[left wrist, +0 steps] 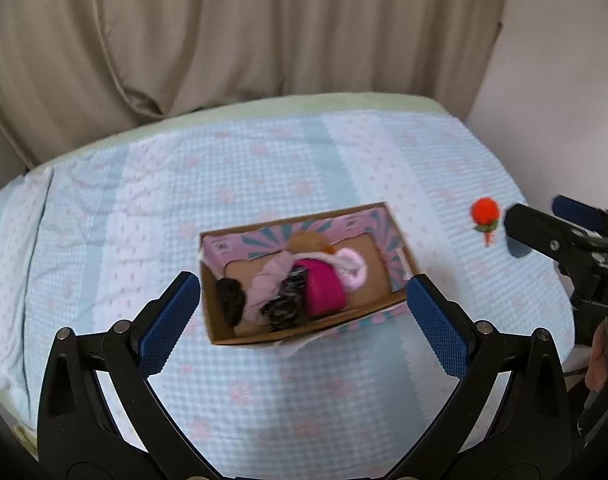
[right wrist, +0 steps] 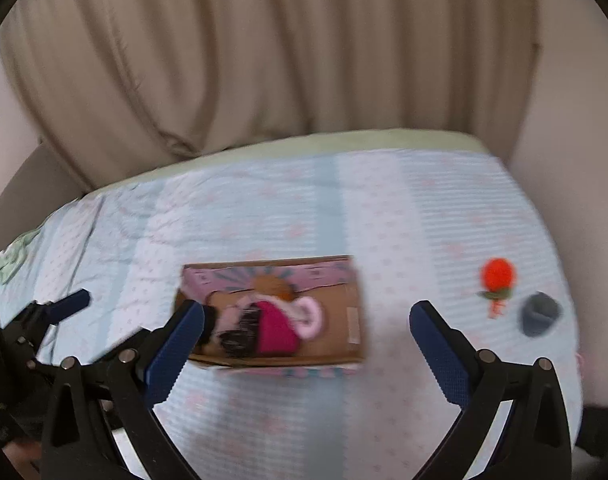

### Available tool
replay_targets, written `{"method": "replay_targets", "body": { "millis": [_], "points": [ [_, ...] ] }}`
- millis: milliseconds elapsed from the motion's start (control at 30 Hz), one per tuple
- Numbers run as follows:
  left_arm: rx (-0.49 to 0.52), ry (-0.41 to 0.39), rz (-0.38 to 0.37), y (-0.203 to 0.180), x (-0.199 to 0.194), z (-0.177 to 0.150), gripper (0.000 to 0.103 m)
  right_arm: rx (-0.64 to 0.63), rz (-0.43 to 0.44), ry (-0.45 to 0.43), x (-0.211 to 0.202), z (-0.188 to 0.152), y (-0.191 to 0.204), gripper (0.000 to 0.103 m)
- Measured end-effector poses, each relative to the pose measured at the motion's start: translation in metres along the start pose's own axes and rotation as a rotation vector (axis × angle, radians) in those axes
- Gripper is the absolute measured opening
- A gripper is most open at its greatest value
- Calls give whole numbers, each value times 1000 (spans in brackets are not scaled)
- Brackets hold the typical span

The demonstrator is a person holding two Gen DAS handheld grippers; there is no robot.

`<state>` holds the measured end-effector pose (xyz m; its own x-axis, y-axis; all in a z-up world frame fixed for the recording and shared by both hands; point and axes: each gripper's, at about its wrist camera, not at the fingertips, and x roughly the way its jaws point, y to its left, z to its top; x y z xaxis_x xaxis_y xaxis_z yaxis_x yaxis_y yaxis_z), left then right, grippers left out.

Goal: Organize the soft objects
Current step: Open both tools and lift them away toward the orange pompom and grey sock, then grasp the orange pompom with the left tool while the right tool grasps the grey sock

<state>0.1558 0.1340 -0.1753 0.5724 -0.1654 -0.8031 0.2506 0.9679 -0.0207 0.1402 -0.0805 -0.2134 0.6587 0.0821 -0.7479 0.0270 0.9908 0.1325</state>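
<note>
An open cardboard box [left wrist: 388, 296] [right wrist: 350, 320] lies on the bed and holds soft things: a magenta piece [left wrist: 324, 290] [right wrist: 276, 330], pale pink plush [left wrist: 354, 270] [right wrist: 312, 316], a black patterned piece [left wrist: 286, 304] [right wrist: 240, 332] and a brown plush [left wrist: 306, 240]. An orange plush fruit [left wrist: 486, 214] [right wrist: 498, 276] and a small grey cup-shaped thing [right wrist: 540, 312] lie on the bed right of the box. My left gripper [left wrist: 304, 320] is open and empty above the box. My right gripper [right wrist: 306, 344] is open and empty over the box's right half; it also shows in the left wrist view [left wrist: 544, 216].
The bed has a light blue checked cover [left wrist: 264, 168] [right wrist: 404, 208]. Beige curtains [left wrist: 244, 28] hang behind it. A wall [right wrist: 576, 140] stands at the right. The bed's right edge runs close past the orange fruit.
</note>
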Motion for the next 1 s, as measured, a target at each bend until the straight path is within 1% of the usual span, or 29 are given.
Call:
{"method": "replay_targets", "body": {
  "millis": [133, 233, 367, 500, 633, 767, 867, 933, 1000],
  "points": [
    [17, -37, -22, -32, -17, 2, 103, 63, -77, -58, -34, -14, -46, 103],
    [26, -59, -35, -65, -23, 5, 103, 112, -144, -93, -53, -25, -94, 103],
    [22, -89, -59, -113, -26, 7, 103, 129, -190, -107, -64, -34, -149, 103],
    [10, -124, -112, -171, -20, 12, 103, 134, -216, -104, -67, -40, -210, 103],
    [43, -127, -117, -233, 5, 17, 103, 138, -221, -92, -60, -44, -266, 103],
    [53, -109, -159, -287, 43, 25, 103, 129, -232, -65, -42, -48, -309, 103],
    [62, -83, -189, -313, 70, 30, 103, 145, -230, -48, -25, -53, -336, 103],
    [76, -63, -212, -332, 95, 35, 103, 156, -229, -41, -10, -57, -353, 103],
    [95, -45, -222, -345, 118, 37, 103, 157, -236, -37, 6, -61, -363, 102]
  ]
}}
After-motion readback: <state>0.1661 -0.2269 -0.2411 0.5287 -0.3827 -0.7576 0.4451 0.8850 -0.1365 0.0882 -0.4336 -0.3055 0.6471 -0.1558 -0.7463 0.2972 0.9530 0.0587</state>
